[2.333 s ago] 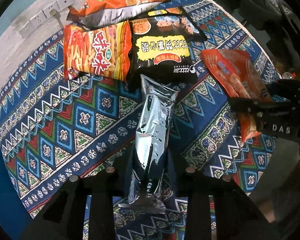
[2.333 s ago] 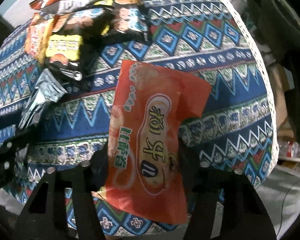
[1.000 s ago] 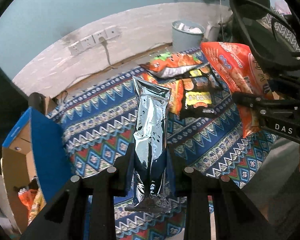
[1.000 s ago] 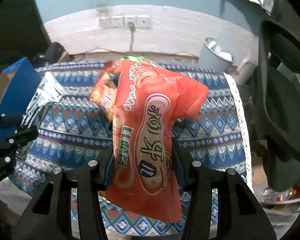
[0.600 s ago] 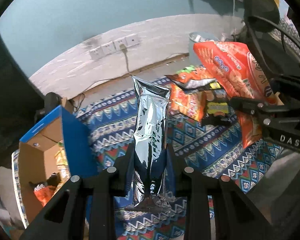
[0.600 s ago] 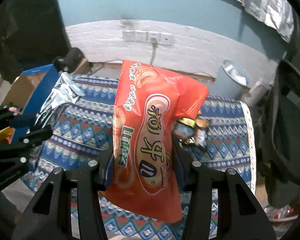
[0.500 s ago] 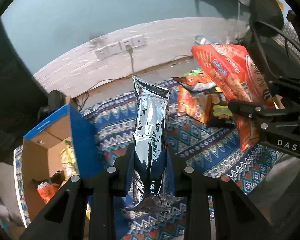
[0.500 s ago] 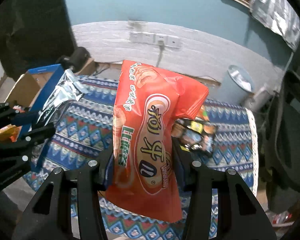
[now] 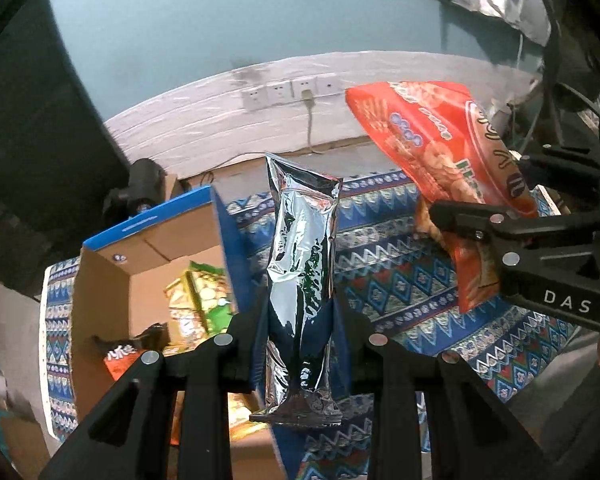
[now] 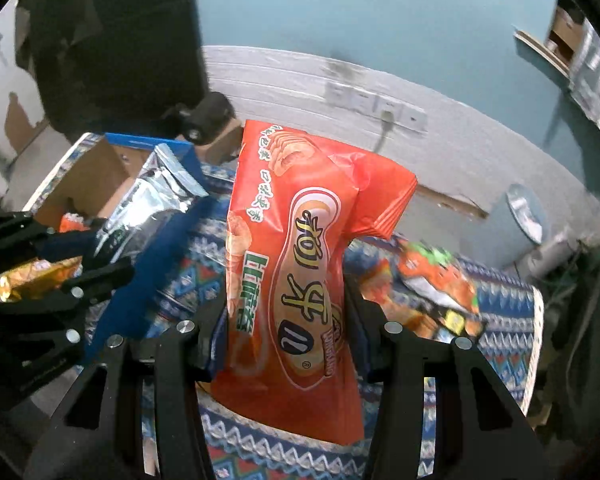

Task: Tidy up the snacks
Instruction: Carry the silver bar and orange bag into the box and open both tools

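My left gripper (image 9: pixel 300 336) is shut on a silver foil snack bag (image 9: pixel 302 264) and holds it upright in the air, just right of an open cardboard box (image 9: pixel 100 280) with blue sides. My right gripper (image 10: pixel 284 332) is shut on an orange snack bag (image 10: pixel 300 272), also held up above the patterned cloth (image 10: pixel 500 320). In the left wrist view the right gripper (image 9: pixel 480 236) and its orange bag (image 9: pixel 440 152) show at the right. In the right wrist view the left gripper (image 10: pixel 100 264) and foil bag (image 10: pixel 148 200) show at the left, over the box (image 10: pixel 92 176).
The box holds several snack bags, green and yellow (image 9: pixel 196 304) and orange (image 9: pixel 120 356). More snack bags (image 10: pixel 436 276) lie on the cloth at the right. A grey bin (image 10: pixel 524 216), wall sockets (image 9: pixel 288 90) and a dark chair (image 9: pixel 580 60) stand beyond the table.
Both grippers lifted their bags off the cloth and swung left. The open box has come into view under the left gripper, and the snack pile has fallen behind to the right.
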`<state>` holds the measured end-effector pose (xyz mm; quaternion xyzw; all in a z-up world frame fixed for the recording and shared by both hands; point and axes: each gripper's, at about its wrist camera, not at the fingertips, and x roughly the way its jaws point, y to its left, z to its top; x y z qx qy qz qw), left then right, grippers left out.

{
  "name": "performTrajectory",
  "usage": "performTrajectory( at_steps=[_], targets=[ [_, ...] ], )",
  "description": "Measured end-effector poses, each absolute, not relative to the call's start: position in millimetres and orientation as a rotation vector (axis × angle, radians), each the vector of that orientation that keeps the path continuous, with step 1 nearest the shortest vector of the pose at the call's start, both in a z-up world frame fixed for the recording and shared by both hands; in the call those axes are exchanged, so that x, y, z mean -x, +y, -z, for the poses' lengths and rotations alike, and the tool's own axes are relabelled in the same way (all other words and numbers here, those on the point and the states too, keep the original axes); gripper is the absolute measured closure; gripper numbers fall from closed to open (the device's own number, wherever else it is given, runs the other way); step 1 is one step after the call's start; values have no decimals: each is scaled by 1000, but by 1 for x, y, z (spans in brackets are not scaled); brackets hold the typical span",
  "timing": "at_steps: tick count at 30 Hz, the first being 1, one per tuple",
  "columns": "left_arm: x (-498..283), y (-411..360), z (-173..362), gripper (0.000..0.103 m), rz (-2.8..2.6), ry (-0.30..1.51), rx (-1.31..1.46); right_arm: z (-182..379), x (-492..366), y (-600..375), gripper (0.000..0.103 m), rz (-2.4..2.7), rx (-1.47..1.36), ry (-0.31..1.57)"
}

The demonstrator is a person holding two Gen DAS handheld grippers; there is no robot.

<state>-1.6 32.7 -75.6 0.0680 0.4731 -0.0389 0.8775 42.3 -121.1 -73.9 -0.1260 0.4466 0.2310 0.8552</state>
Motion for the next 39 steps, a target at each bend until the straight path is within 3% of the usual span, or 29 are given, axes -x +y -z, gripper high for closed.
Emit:
performTrajectory(
  at_steps=[22, 39],
  targets=[
    [-6, 142, 72, 74, -104, 996, 11, 57, -65, -21, 55, -721, 318, 974],
    [9, 201, 85, 74, -222, 1043, 73, 91, -76, 65, 55, -851, 415, 1084]
  ],
)
